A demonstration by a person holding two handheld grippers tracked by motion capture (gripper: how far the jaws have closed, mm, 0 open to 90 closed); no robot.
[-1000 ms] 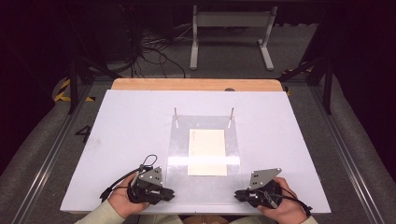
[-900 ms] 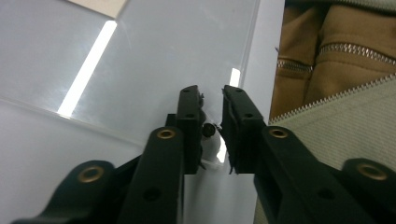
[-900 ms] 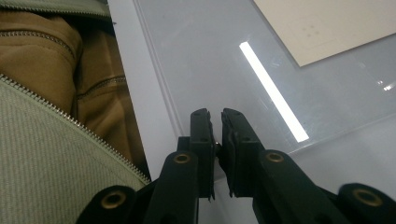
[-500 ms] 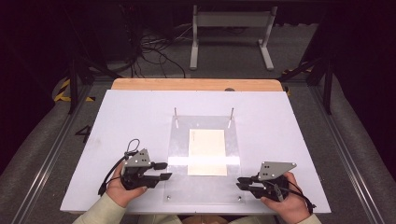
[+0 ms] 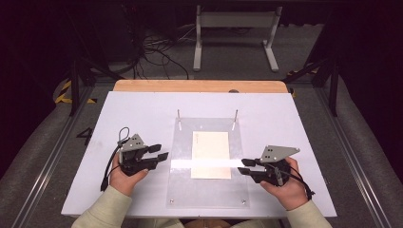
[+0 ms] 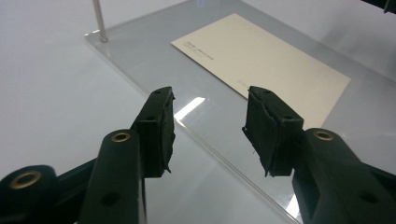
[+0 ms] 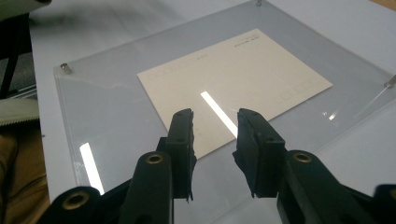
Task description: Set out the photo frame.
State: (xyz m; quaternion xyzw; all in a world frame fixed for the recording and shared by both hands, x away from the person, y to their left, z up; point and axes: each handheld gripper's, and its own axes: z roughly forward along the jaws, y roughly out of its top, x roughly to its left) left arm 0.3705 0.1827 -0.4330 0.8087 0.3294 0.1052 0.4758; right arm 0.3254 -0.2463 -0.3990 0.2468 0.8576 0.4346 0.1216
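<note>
A cream card [image 5: 211,154] lies flat on a clear acrylic plate [image 5: 183,185] in the middle of the white table. My left gripper [image 5: 160,152] hovers at the plate's left edge, open, nothing between its jaws; its own view shows the plate's edge [image 6: 140,84] and the card [image 6: 266,60] just ahead. My right gripper [image 5: 243,166] sits over the plate's right part, by the card's lower right corner, open and empty. In the right gripper view the card [image 7: 233,77] lies right beyond the jaws.
Two thin metal pins [image 5: 179,114] [image 5: 235,114] stand at the plate's far corners. Small screws [image 5: 172,201] mark the near corners. The white table [image 5: 133,114] has bare room on both sides; a wooden strip [image 5: 199,85] borders its far edge.
Both grippers have moved away from the near edge: the left forward and to the plate's left edge, the right forward and inward over the plate. The card has not moved.
</note>
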